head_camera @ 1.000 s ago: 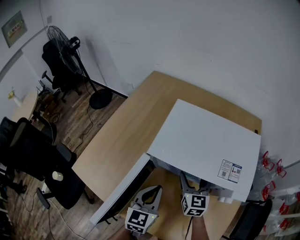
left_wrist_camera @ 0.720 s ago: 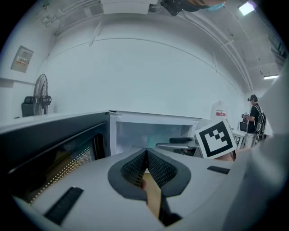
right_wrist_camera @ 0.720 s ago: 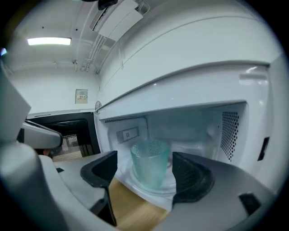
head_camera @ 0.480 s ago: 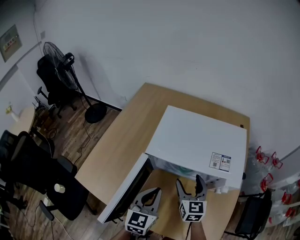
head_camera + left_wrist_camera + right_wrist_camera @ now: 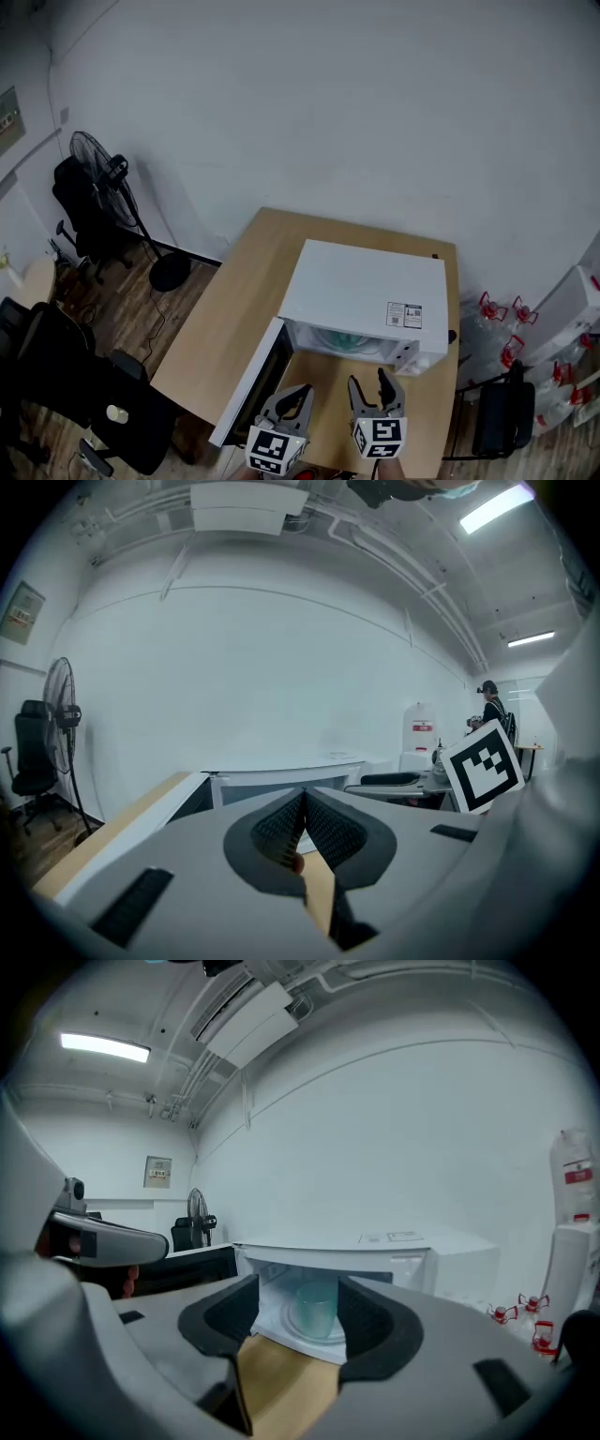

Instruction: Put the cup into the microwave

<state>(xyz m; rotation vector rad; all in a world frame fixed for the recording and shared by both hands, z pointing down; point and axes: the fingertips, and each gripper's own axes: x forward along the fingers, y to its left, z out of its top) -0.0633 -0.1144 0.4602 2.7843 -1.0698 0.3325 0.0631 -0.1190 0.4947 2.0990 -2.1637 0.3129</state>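
The cup (image 5: 314, 1309) is sitting inside the open microwave (image 5: 361, 291). Before it, the right gripper (image 5: 375, 389) is hanging empty — jaws apart, having just been narrowing; the left gripper (image 5: 300, 396) is hanging shut, seemingly on nothing.

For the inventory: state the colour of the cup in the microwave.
Cup: pale translucent green, best in the right gripper view.

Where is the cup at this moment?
Right gripper view, centre: the cup stands inside the open microwave on its round plate; the door hangs open to the left.

Office: swivel chairs (image 5: 58, 361), standing fan (image 5: 94, 156)
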